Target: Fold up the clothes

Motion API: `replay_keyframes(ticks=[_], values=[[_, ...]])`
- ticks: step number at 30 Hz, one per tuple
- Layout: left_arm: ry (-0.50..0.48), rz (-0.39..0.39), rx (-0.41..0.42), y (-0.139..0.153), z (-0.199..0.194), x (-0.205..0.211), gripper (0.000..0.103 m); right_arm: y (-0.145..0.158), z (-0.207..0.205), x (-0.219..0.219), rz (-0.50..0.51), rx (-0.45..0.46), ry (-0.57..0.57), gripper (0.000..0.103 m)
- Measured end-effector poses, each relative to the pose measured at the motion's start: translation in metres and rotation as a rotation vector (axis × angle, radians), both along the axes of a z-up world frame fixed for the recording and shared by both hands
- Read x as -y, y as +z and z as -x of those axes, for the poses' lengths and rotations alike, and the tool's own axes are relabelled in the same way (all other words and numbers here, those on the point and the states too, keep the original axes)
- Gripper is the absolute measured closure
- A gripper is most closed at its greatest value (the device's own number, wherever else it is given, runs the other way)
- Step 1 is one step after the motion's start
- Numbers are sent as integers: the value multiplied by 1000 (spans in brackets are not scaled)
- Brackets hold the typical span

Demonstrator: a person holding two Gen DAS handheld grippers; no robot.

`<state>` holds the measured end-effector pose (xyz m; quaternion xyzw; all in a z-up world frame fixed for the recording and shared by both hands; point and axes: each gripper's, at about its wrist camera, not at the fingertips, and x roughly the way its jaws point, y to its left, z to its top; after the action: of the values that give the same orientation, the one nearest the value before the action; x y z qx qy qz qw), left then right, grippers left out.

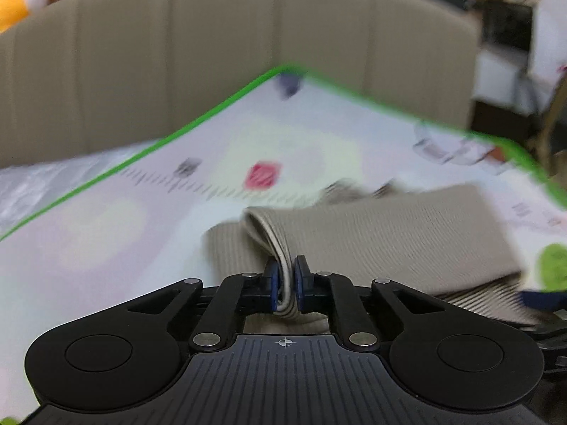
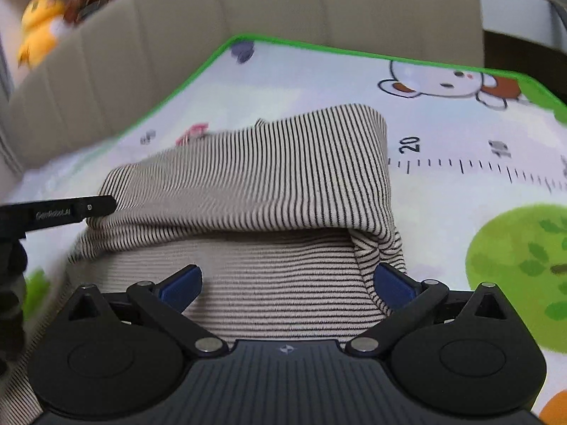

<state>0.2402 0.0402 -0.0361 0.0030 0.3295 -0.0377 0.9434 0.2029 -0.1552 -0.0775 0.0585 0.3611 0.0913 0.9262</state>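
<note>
A beige garment with thin dark stripes [image 2: 255, 177] lies partly folded on a play mat [image 2: 443, 191] with a green border. In the left wrist view my left gripper [image 1: 287, 276] is shut on a bunched fold at the edge of the striped garment [image 1: 372, 233], with the cloth pinched between its blue pads [image 1: 272, 283]. In the right wrist view my right gripper [image 2: 287, 283] stands open just over the near part of the garment, its blue pads [image 2: 393, 285] wide apart, with cloth below them. Part of the left gripper [image 2: 60, 212] shows at the left edge of that view.
A beige upholstered headboard or sofa back [image 1: 212, 53] stands behind the mat. Yellow and red plush toys [image 2: 42, 24] sit on top of it at the left. Crinkled clear plastic [image 1: 42, 180] lies left of the mat. Dark furniture [image 1: 506, 35] is at the far right.
</note>
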Motion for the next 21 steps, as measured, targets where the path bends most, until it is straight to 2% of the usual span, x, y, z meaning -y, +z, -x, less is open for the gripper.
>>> replay_keyframes(ticks=[2, 5, 7, 8, 9, 11, 12, 14, 16, 17, 18, 20, 21], values=[[21, 22, -41, -7, -2, -12, 91, 0, 1, -3, 27, 4, 5, 0], [60, 11, -20, 3, 3, -18, 87, 11, 8, 2, 18, 34, 13, 2], [123, -19, 6, 10, 10, -26, 87, 28, 16, 4, 37, 113, 14, 13], [152, -9, 15, 14, 13, -32, 87, 37, 16, 5, 39, 144, 19, 24], [176, 48, 16, 18, 15, -41, 85, 46, 17, 7, 42, 174, 23, 38], [185, 198, 23, 27, 18, -56, 81, 62, 13, 10, 31, 213, 25, 54], [161, 272, 35, 31, 20, -57, 76, 66, 4, 13, -2, 198, 13, 55], [68, 352, 54, 35, 23, -47, 66, 63, -17, 19, -33, 133, -8, 55], [-41, 394, 36, 31, 22, -29, 54, 44, -42, 23, -4, -7, -30, 55], [-67, 391, 4, 25, 18, -20, 53, 31, -51, 24, 13, -82, -43, 55], [-69, 364, -41, 18, 14, -14, 51, 27, -55, 23, 32, -107, -45, 54], [-71, 311, -121, 3, 6, -3, 52, 35, -55, 13, 73, -73, -15, 51], [-61, 289, -143, -3, 3, -2, 58, 44, -55, 6, 84, -35, 10, 51]])
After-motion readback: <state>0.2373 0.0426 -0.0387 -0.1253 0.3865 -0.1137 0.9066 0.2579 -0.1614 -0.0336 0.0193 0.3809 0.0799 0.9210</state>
